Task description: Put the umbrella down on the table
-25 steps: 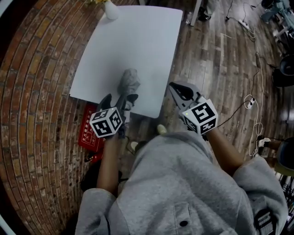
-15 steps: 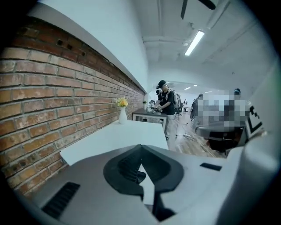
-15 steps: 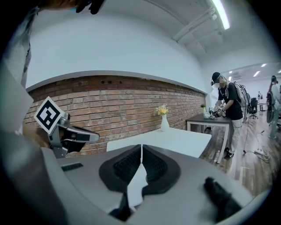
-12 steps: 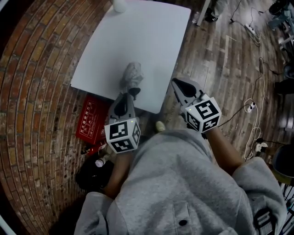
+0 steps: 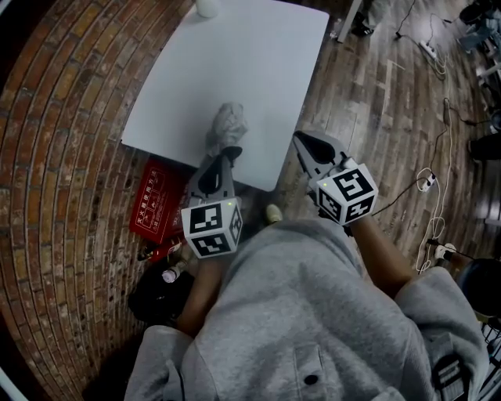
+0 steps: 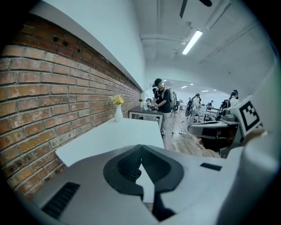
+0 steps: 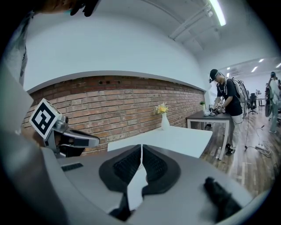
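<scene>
A folded grey umbrella lies on the white table near its front edge, its dark handle end toward me. My left gripper hovers just behind that end, shut and empty; in the left gripper view its jaws meet with only table beyond them, and the umbrella is hidden below. My right gripper hangs off the table's front right corner, also shut on nothing. From the right gripper view the left gripper's marker cube shows at the left.
A white vase with yellow flowers stands at the table's far end. A red box, a bottle and a dark bag lie on the brick floor at left. Cables trail on the wood floor. A person stands at a far table.
The left gripper's jaws, open around the umbrella's handle end a second ago, have shut empty, and the gripper has drawn back toward me and risen. The umbrella stays on the table. The right gripper has held still.
</scene>
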A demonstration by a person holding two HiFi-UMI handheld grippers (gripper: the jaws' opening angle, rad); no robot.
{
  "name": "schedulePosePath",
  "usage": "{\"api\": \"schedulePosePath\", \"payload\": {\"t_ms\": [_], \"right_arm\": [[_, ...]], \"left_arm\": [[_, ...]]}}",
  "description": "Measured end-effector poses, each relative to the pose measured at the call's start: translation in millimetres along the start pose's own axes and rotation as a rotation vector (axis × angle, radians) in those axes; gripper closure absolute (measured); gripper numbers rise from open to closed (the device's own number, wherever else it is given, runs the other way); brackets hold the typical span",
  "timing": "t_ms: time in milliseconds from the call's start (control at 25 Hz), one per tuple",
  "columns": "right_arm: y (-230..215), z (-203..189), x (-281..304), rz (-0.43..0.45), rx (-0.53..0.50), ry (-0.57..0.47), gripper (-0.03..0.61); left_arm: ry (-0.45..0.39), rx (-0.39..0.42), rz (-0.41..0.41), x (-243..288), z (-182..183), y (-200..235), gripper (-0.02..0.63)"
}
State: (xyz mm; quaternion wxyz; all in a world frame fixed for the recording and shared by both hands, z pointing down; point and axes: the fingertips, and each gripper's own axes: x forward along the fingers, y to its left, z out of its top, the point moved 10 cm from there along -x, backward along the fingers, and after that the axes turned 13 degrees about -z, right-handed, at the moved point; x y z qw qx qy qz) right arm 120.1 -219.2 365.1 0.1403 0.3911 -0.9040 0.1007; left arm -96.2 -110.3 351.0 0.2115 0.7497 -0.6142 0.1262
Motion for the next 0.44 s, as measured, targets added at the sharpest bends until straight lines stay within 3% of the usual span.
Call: {"api": "schedulePosePath", "payload": {"t_ms": [440], "right_arm": [[8, 4, 9, -0.008, 0.007, -0.008, 0.549]], "left_arm": [[0.017, 0.001, -0.009, -1, 4, 14, 0.598]]}}
